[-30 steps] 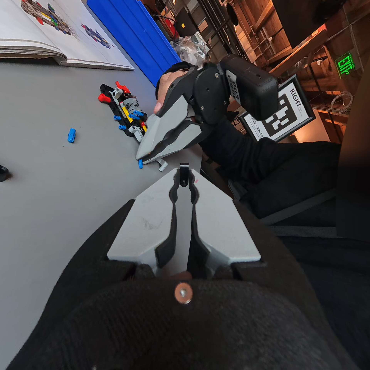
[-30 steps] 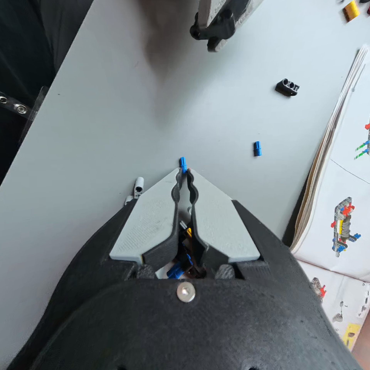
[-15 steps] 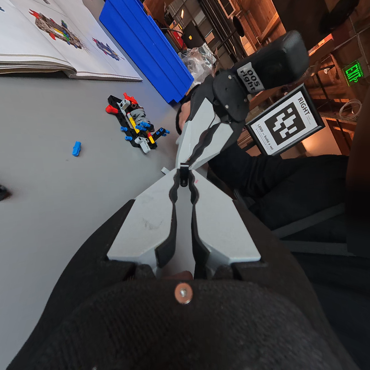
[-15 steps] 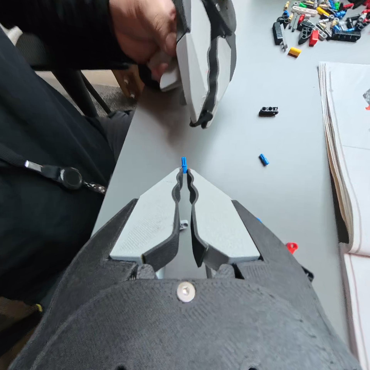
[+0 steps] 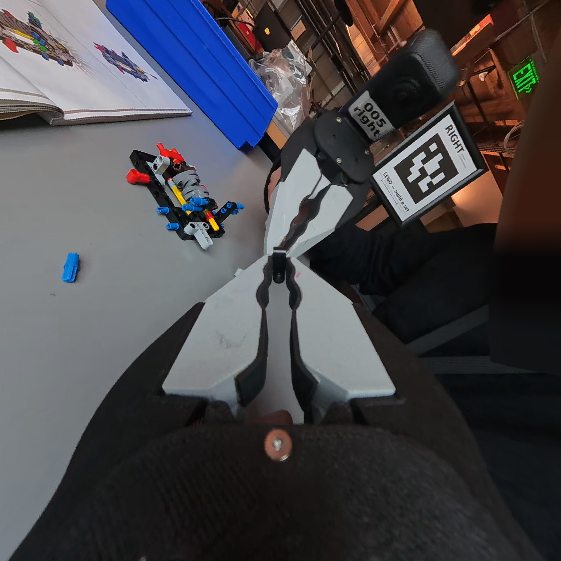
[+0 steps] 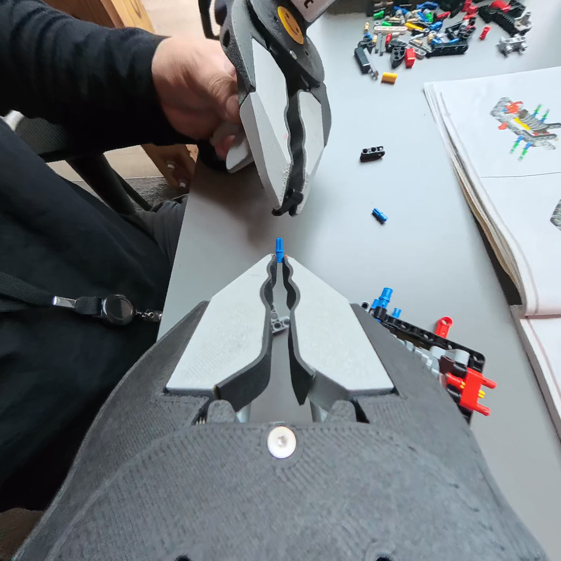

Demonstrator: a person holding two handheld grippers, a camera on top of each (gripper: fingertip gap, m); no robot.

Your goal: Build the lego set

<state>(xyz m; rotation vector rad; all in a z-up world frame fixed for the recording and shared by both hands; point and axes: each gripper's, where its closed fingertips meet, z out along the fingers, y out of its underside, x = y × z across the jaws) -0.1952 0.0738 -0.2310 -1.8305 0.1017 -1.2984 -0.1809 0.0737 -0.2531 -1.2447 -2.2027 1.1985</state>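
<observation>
My left gripper (image 5: 278, 263) is shut on a small black connector piece (image 5: 278, 267) held at its tips. My right gripper (image 6: 279, 258) is shut on a small blue pin (image 6: 279, 246) that sticks out past its tips. The two grippers face each other tip to tip above the near table edge, a short gap apart; the right one shows in the left wrist view (image 5: 288, 243), the left one in the right wrist view (image 6: 288, 206). The partly built black, grey, red and yellow model (image 5: 182, 197) lies on the grey table, also beside my right gripper (image 6: 440, 352).
A loose blue pin (image 5: 70, 267) (image 6: 379, 216) and a black connector (image 6: 372, 153) lie on the table. The open instruction book (image 6: 501, 170) lies to one side, a pile of loose parts (image 6: 431, 30) beyond it. A blue bin (image 5: 194, 66) stands behind the model. The person's legs are below the table edge. My left and right fingertips are right by each other.
My right gripper lifted the blue pin off the table beside the model and swung round to face my left gripper. The two tips have come close together. Both stayed shut.
</observation>
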